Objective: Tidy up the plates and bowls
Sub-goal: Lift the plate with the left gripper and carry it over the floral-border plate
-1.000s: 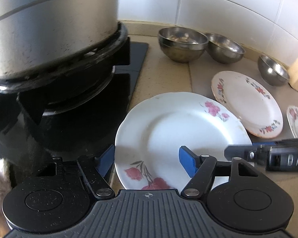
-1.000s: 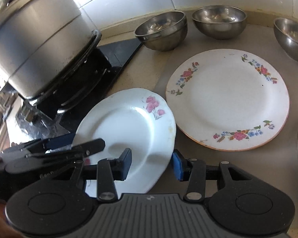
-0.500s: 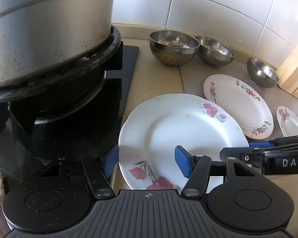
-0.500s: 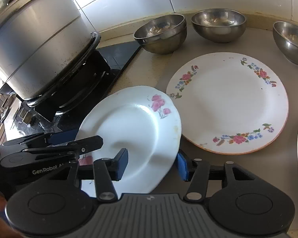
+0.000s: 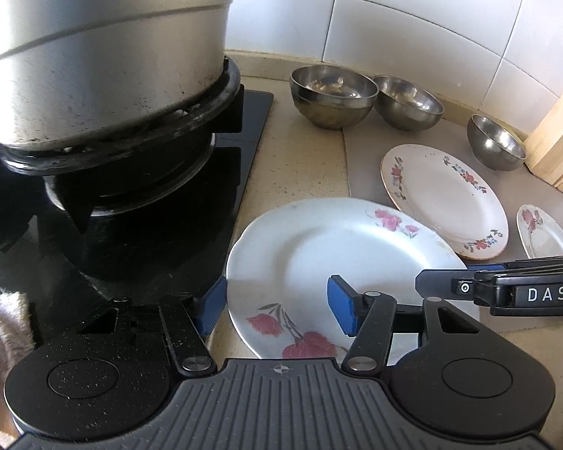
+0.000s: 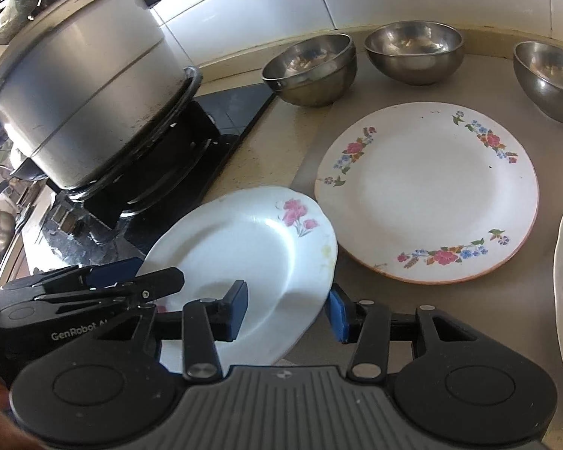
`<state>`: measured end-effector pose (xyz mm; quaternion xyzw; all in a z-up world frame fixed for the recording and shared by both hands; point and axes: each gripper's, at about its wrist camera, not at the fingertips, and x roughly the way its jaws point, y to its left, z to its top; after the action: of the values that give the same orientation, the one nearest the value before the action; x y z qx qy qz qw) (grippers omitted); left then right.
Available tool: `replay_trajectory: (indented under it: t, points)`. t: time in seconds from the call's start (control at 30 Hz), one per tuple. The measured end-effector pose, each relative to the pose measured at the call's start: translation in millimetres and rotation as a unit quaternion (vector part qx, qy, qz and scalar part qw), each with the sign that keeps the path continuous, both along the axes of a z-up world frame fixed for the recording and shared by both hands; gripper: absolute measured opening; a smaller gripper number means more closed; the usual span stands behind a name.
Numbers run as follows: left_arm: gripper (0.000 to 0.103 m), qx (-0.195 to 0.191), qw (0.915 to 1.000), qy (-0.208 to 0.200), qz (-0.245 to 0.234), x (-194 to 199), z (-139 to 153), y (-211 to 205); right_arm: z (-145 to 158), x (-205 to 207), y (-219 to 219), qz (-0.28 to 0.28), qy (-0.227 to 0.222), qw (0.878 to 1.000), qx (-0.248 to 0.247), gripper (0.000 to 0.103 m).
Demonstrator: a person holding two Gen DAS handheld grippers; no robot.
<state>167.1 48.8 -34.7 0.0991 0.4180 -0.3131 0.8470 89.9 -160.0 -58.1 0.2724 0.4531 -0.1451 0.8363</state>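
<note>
The white plate with pink roses lies at the near edge of the table, just beside the black stove and tilted, its right rim raised toward the floral-rimmed plate.

Left gripper: the fingers are spread wide and straddle the near left rim of the rose plate, one blue pad outside the rim and one over the plate's face. Neither pad is seen pressing on it.

Right gripper: the fingers are also spread, one pad over the plate's face and one just outside its right rim. Contact with the rim cannot be confirmed.

The floral-rimmed plate lies flat on the table, its left edge very close to the rose plate. A small plate lies further right. Three steel bowls stand along the tiled wall: the left bowl, which appears to be two nested, the middle bowl and the right bowl. A large metal pot sits on the stove burner. A wooden block leans at the far right.
</note>
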Motion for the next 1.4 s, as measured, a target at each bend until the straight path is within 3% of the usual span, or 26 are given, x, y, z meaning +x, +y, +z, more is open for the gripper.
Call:
replay_trajectory:
  t: [0.23, 0.4, 0.5, 0.57, 0.63, 0.77, 0.9, 0.97, 1.17, 1.4]
  points:
    - [0.058, 0.005, 0.9999, -0.005, 0.008, -10, 1, 6, 2, -4, 6, 0.018, -0.008, 1.000, 0.001, 0.025]
    - [0.058, 0.009, 0.9997, 0.024, 0.005, -10, -15, 4, -9, -6, -4, -0.003, 0.008, 1.000, 0.030, 0.025]
    - [0.059, 0.001, 0.9999, 0.016, 0.004, -10, -17, 4, -11, -3, -9, -0.002, 0.004, 1.000, 0.029, 0.026]
    - [0.062, -0.004, 0.9999, 0.014, -0.005, -9, -19, 5, -11, 0, -9, 0.001, 0.005, 1.000, 0.024, 0.030]
    - [0.064, 0.002, 0.9997, 0.017, -0.014, -7, -25, 2, -12, 1, -7, 0.009, -0.003, 1.000, 0.023, 0.041]
    - [0.066, -0.009, 0.9997, 0.021, -0.012, -3, -27, 0, -13, 2, -2, 0.016, -0.006, 1.000, 0.012, 0.044]
    - [0.062, -0.004, 0.9999, 0.016, -0.002, 3, -27, -2, -11, 5, -3, 0.019, 0.009, 1.000, -0.013, 0.020]
    - [0.059, -0.002, 0.9998, 0.018, 0.003, 3, -26, -1, -11, 5, -4, 0.024, 0.014, 0.999, -0.021, 0.014]
    - [0.058, 0.011, 0.9999, 0.003, 0.007, -4, -18, -3, -9, 2, -4, 0.023, 0.015, 0.999, -0.019, 0.011]
    - [0.058, -0.001, 0.9996, -0.018, 0.021, -6, 1, 4, 7, 0, 3, 0.032, -0.014, 0.999, -0.026, 0.011]
